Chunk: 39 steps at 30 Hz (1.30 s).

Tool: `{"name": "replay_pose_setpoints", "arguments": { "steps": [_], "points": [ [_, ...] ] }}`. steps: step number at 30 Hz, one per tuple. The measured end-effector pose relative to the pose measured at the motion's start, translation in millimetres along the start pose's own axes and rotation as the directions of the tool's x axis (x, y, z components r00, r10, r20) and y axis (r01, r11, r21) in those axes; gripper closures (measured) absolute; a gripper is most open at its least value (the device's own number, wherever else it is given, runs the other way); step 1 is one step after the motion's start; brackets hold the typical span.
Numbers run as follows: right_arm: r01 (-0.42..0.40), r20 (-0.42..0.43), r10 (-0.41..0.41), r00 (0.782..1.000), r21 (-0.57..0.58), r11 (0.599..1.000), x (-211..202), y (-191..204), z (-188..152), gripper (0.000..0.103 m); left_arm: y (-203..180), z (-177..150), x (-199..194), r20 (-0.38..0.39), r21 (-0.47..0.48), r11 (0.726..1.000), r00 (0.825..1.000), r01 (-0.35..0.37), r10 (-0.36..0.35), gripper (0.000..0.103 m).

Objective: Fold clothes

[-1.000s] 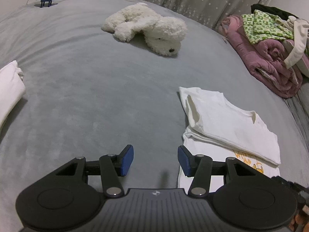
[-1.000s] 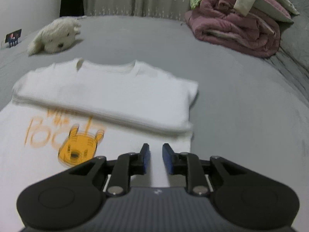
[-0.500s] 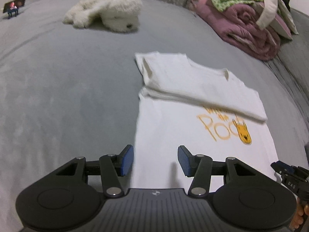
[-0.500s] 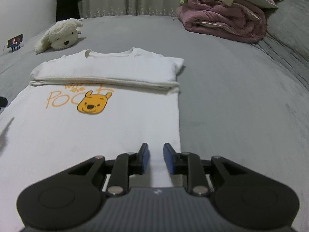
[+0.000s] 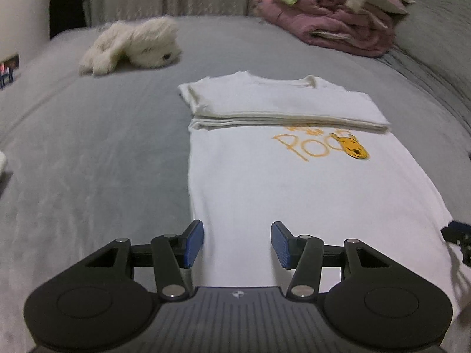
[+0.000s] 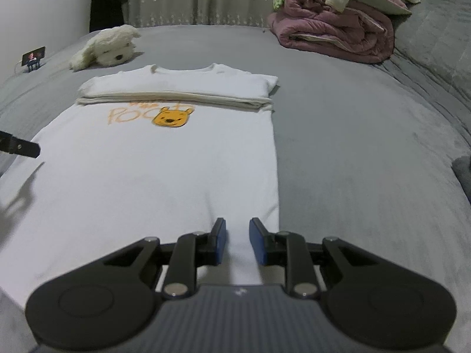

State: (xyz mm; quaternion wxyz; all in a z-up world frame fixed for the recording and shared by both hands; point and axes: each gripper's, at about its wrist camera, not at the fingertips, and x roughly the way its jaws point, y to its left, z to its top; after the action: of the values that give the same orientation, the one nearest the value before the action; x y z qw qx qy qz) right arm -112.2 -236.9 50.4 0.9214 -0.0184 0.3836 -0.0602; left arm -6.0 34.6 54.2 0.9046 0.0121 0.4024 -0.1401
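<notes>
A white T-shirt with an orange bear print lies flat on the grey bed. Its collar end is folded over into a thick band. My left gripper hovers open over the shirt's near left hem corner, nothing between its blue pads. My right gripper is over the near right hem corner. It stands narrowly open, and the fabric in the gap lies flat and unpinched. Each gripper's tip shows at the edge of the other view: the right gripper, the left gripper.
A white plush dog lies beyond the shirt to the left. A rolled pink quilt topped with loose clothes sits at the back right. A phone on a stand is at the far left. Another white cloth pokes in at the left edge.
Both grippers have pulled back from the folded collar end to the shirt's near hem. The left one swung right onto the shirt. Neither finger gap changed.
</notes>
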Motion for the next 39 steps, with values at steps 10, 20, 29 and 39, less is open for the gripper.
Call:
{"name": "replay_pose_setpoints", "arguments": {
  "steps": [10, 20, 29, 39],
  "points": [
    [-0.113, 0.049, 0.118, 0.992, -0.086, 0.990, -35, 51, -27, 0.082, -44, -40, -33, 0.076, 0.150, 0.988, 0.996, 0.030, -0.042, 0.053],
    [-0.098, 0.016, 0.100, 0.995, -0.104, 0.990, -58, 64, -59, 0.075, -37, -80, -41, 0.035, 0.174, 0.985, 0.999, 0.012, -0.019, 0.050],
    [-0.079, -0.013, 0.078, 0.997, -0.110, 0.991, -78, 54, -80, 0.066, -20, -111, -71, 0.050, 0.170, 0.985, 0.998, 0.019, -0.028, 0.048],
    [-0.076, 0.009, 0.075, 0.997, 0.121, 0.990, -99, -10, -83, 0.063, 28, -107, -96, 0.079, -0.058, 0.998, 0.997, 0.025, -0.021, 0.050]
  ]
}}
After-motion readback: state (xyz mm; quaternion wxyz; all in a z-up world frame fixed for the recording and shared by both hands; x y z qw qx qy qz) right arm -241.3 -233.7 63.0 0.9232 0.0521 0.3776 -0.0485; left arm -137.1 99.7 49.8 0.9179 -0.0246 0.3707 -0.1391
